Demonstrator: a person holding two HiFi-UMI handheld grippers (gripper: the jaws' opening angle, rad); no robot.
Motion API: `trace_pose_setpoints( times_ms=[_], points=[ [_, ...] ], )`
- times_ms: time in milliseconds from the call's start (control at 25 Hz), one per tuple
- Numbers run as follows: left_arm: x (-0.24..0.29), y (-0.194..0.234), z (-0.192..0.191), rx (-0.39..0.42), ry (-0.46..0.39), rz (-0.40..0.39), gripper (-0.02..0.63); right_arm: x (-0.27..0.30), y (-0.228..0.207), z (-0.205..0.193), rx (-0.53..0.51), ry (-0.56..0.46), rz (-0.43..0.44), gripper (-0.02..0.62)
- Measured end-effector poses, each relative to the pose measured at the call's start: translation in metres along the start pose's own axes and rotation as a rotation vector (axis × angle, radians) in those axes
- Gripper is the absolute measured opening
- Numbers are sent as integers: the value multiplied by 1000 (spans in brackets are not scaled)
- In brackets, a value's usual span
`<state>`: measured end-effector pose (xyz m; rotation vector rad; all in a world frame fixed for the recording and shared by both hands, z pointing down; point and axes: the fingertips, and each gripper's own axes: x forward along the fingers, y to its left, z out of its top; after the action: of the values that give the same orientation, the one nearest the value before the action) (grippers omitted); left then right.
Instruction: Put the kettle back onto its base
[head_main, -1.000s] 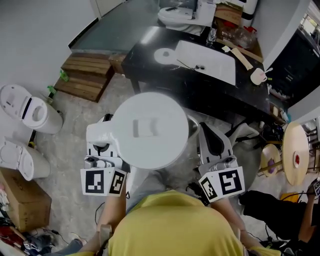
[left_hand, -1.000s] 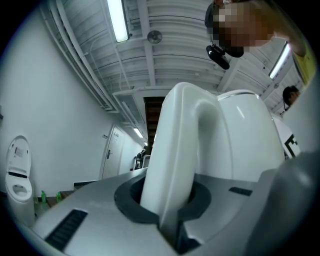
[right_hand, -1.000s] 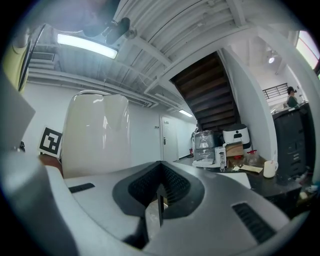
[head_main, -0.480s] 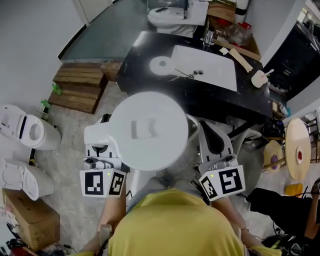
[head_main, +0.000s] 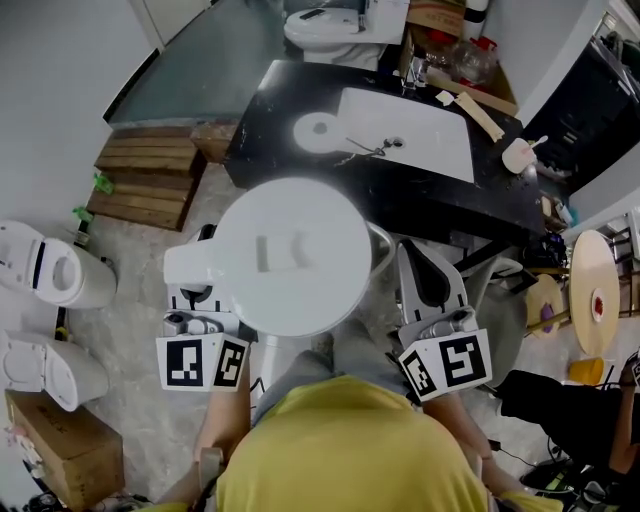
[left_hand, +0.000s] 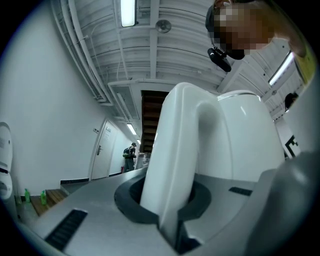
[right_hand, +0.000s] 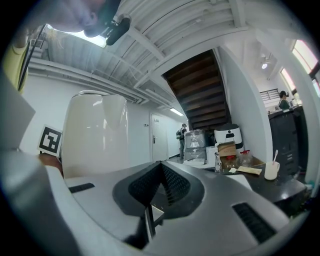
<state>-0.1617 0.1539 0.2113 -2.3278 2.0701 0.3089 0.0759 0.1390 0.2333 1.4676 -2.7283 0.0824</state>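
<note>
The head view shows a white kettle (head_main: 290, 255) from above, held off the floor in front of the black table (head_main: 420, 205). My left gripper (head_main: 200, 300) is shut on the kettle's handle (left_hand: 172, 165), which fills the space between the jaws in the left gripper view. My right gripper (head_main: 430, 290) hangs to the right of the kettle body (right_hand: 97, 135) with its pads together and nothing in them. The round white base (head_main: 318, 130) lies on the table's left part, ahead of the kettle and apart from it.
A white mat (head_main: 410, 130), a wooden spatula (head_main: 485, 112) and a cup (head_main: 518, 155) lie on the table. Wooden steps (head_main: 145, 185) and white bins (head_main: 50, 275) stand at the left on the floor, and a round wooden stool (head_main: 595, 310) at the right.
Both grippers and the kettle have moved forward toward the black table, so the table and base now sit lower and nearer in the head view. The grip on the handle is unchanged.
</note>
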Motion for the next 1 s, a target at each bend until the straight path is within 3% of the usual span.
trace_pose_setpoints(
  times_ms=[440,1000],
  points=[
    [43,10,-14,-2,5,10,35,45,-22,-5,6,5,20,15],
    [143,27,-28,-4,-7,31,35,141,-75,-3,-4,26,60,15]
  ],
)
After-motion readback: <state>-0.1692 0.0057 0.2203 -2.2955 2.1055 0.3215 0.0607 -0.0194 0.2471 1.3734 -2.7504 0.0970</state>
